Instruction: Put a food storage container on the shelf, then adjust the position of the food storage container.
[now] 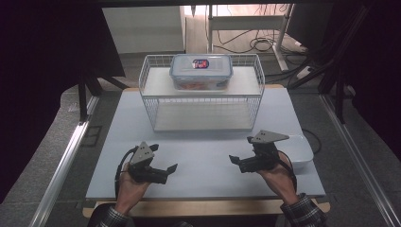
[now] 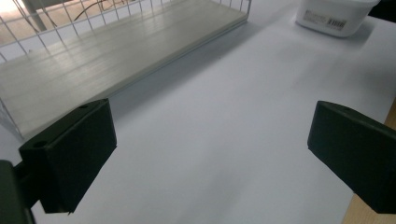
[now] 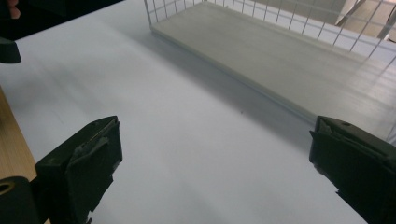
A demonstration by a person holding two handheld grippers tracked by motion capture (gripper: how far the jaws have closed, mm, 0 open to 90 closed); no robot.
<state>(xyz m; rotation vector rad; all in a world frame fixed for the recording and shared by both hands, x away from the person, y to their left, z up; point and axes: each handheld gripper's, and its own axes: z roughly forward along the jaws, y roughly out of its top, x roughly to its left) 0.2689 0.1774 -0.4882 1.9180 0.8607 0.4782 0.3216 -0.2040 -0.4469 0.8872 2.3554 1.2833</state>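
White wire rack (image 1: 203, 101) (blue-lidded box (image 1: 201, 71))

Two grippers are resting over the table: left gripper (image 1: 171, 169), right gripper (image 1: 235, 161). One wire rack (image 1: 152, 109) is standing on one white table (image 1: 203, 161), carrying two shelves. One lidded container (image 1: 201, 71) is sitting on the upper shelf. One white tub (image 1: 302, 153) is lying near the right hand.
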